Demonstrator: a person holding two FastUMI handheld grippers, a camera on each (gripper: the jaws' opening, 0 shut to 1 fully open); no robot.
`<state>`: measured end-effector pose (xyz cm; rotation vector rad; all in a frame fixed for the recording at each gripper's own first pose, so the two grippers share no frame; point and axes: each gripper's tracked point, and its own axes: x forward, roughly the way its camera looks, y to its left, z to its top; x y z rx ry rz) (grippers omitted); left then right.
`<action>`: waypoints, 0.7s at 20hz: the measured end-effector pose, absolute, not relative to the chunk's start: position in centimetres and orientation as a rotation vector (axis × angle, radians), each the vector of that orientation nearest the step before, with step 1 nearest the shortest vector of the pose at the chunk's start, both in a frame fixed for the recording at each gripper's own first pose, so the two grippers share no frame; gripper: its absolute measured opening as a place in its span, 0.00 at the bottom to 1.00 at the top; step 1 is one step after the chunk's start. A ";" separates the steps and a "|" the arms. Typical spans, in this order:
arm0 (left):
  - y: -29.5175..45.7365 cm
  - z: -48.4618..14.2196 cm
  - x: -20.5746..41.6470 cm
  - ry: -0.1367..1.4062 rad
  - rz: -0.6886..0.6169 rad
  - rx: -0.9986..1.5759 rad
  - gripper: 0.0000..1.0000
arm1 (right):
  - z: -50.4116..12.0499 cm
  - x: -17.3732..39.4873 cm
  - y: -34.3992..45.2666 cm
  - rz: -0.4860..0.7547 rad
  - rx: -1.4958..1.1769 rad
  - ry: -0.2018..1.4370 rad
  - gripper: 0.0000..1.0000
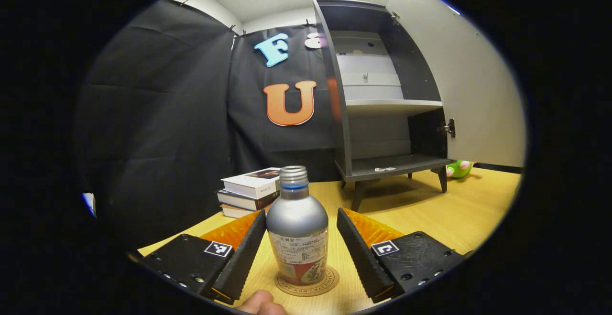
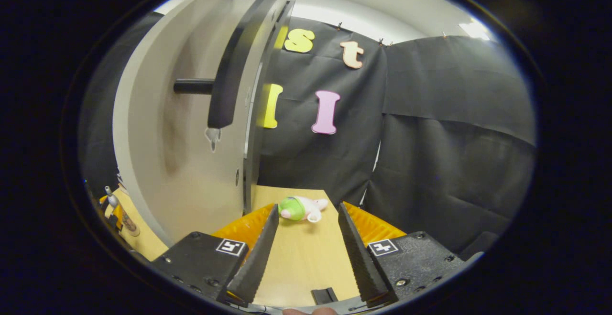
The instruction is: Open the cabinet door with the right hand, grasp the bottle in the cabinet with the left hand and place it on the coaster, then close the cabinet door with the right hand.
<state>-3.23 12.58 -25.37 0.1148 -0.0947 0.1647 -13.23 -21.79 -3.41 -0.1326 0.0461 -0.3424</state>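
- Standing upright on the coaster (image 1: 308,282), the bottle (image 1: 297,226) is seen in the left gripper view, between the two fingers of the left gripper (image 1: 300,238).
- L fingers are spread apart; a gap is visible on each side of the bottle, so no contact is made w/ it.
- Bottle: silver body, bare threaded neck, printed label on lower half. Label text is not read.
- Coaster: round, tan, lying flat on the wooden table (image 1: 459,210); its rim shows around the bottle base.
- Cabinet (image 1: 382,95) is seen behind and to the right of the bottle, well apart from it, standing on short legs on the table.
- Cabinet door (image 1: 468,81) is swung wide open; a hinge is seen on its inner edge. Shelves inside are visible; a small pale item lies on the bottom shelf, too small to identify.
- A stack of books (image 1: 251,191) is placed behind the bottle, to its left, near the booth wall.
- A green plush toy (image 1: 460,168) is seen on the table beyond the cabinet's right rear leg.
- In the right gripper view, the right gripper (image 2: 306,238) is held w/ fingers apart, nothing between them but table surface.
- The door's outer face fills the left of that view; its dark bar handle (image 2: 234,66) is seen above and left of the R fingers, not touched.
- The plush toy lies on the table ahead of the R fingers, just past the door edge.
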 end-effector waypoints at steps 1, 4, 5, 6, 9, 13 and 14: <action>12.9 -24.9 -3.4 -0.094 0.168 0.120 0.92 | -3.3 -13.3 -21.9 -0.345 -0.125 0.047 0.82; 13.6 -23.7 -3.6 -0.084 0.179 0.137 0.93 | -3.1 -13.4 -22.0 -0.342 -0.100 0.052 0.83; 13.5 -23.1 -3.8 -0.075 0.174 0.138 0.93 | -2.9 -13.4 -21.8 -0.341 -0.104 0.053 0.83; 13.4 -22.4 -4.0 -0.066 0.167 0.138 0.93 | -2.8 -13.4 -21.7 -0.338 -0.113 0.052 0.84; 12.5 -18.1 -5.5 -0.049 0.150 0.134 0.93 | -2.9 -13.4 -21.3 -0.332 -0.137 0.066 0.84; 7.3 -10.1 -7.2 -0.029 0.048 0.127 0.93 | -2.8 -13.2 -20.9 -0.344 -0.115 0.089 0.87; 5.7 -7.7 -7.4 -0.031 0.017 0.109 0.93 | -2.6 -13.3 -20.8 -0.348 -0.092 0.091 0.82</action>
